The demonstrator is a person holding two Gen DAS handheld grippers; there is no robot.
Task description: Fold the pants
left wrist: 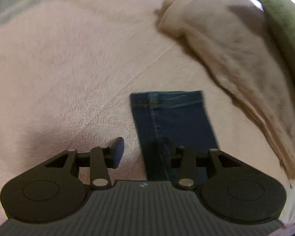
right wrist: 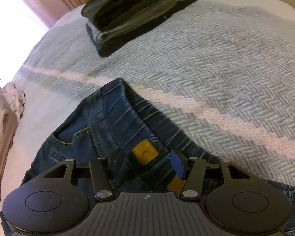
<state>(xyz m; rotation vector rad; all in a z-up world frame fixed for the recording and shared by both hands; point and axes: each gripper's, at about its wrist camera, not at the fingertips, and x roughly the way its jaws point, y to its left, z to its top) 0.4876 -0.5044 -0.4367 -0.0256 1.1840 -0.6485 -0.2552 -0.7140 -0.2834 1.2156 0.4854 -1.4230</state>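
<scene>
Bed [right wrist: 216, 63]: covered by a herringbone blanket in the right wrist view and a pink fleece [left wrist: 68, 68] in the left; used as the folding surface.
Jeans [right wrist: 112, 122]: spread across the bed, waistband seen only in the right view, hem [left wrist: 167, 98] only in the left.
Folded stack [right wrist: 139, 11]: set well apart, judged as finished pieces.
Beige garment [left wrist: 226, 49]: laid aside near the hem.
Right gripper [right wrist: 147, 165]: held partly open over the waistband's tan patch [right wrist: 145, 153]; no grasp can be confirmed.
Left gripper [left wrist: 141, 153]: held partly open, one finger [left wrist: 118, 151] clear, the leg draped over the other; nothing is pinched.
</scene>
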